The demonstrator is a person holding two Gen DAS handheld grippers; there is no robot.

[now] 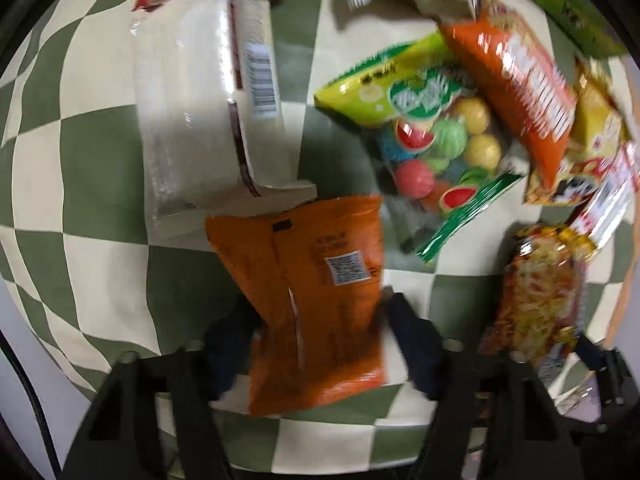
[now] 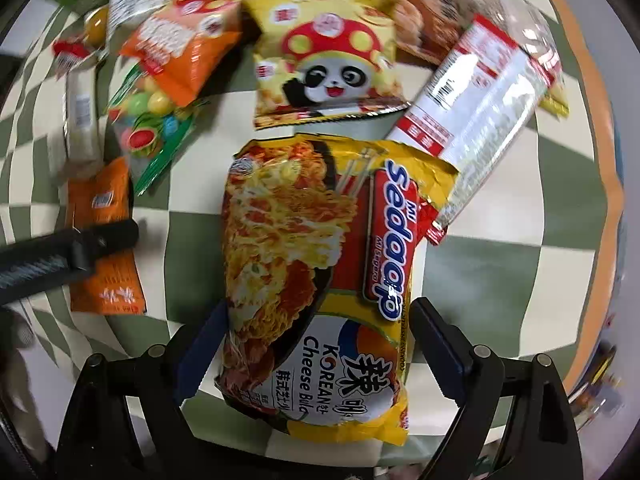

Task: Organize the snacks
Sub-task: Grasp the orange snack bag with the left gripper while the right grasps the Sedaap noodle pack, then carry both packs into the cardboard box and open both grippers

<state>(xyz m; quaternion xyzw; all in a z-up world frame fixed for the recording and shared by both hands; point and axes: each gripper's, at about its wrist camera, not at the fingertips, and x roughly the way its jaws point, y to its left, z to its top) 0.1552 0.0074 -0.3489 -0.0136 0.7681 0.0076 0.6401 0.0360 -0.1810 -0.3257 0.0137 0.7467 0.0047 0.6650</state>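
Beside the gummy bag: two packets, each straddled.
Left claw squeezes soft orange sachet mid-body; right claw open around crinkly, brittle noodle pack.

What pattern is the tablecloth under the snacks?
Green and cream checks on the tablecloth, clearest in the left wrist view.

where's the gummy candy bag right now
The candy bag lies on the checkered cloth, upper right of centre in the left wrist view, tucked under the orange chip bag and just above the flat orange packet.
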